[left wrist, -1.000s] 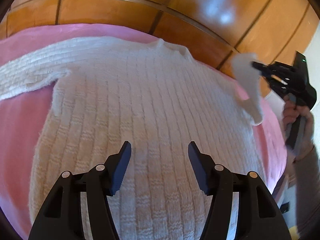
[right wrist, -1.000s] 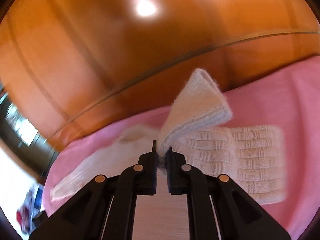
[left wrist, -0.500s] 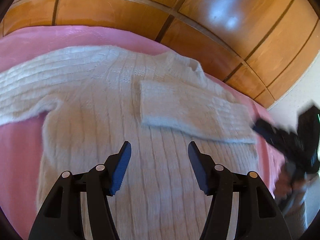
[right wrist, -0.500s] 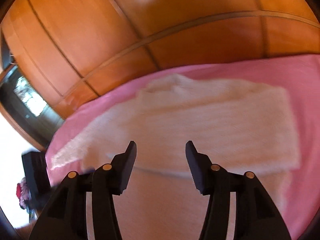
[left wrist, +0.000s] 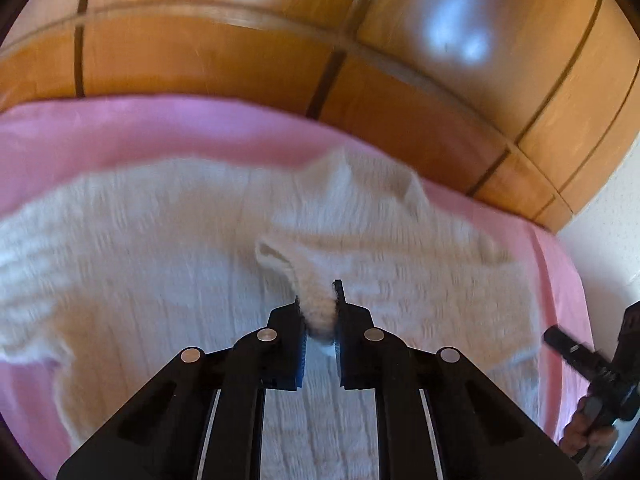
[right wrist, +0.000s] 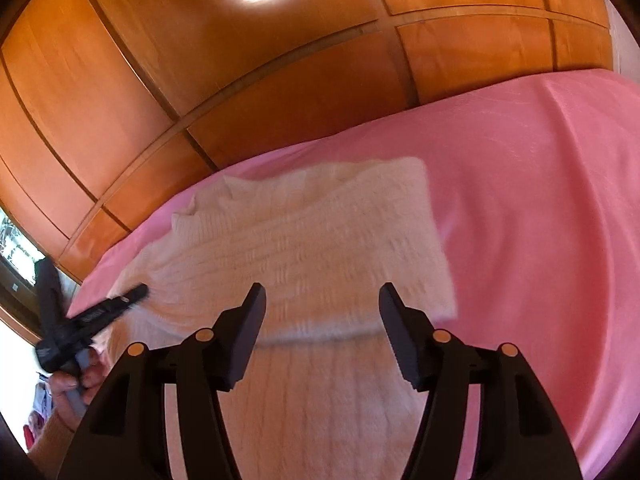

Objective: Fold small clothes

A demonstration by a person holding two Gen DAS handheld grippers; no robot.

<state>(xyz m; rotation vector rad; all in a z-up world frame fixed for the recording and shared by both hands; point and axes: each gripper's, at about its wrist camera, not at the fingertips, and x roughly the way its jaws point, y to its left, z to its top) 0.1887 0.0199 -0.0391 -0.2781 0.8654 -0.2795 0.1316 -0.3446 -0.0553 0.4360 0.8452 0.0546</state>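
In the left wrist view the white knit sweater [left wrist: 168, 264] lies flat across the pink bedcover [left wrist: 132, 132], its body running from about 9 o'clock to 3 o'clock, collar toward 12. The left gripper [left wrist: 320, 312] has just been closing, and its jaws now pinch the end of the folded-over sleeve [left wrist: 316, 308], which rises in a small ridge from the body toward 11 o'clock. That sleeve's long axis runs from the pinch off toward 2 to 3 o'clock, across the chest. At 4 o'clock, near the sweater's edge, the right gripper [left wrist: 560, 344] shows dark in the person's hand [left wrist: 588, 432].

In the right wrist view the right gripper [right wrist: 322, 312] has just been opening; its jaws stand apart with nothing between them, above the sweater's body, the sleeve's folded edge just ahead at 12 o'clock. The left gripper [right wrist: 136, 292] sits at 9 o'clock, blurred.

The left hand is the nearer and already has the cloth, so any further laying of this sleeve probably falls to it.
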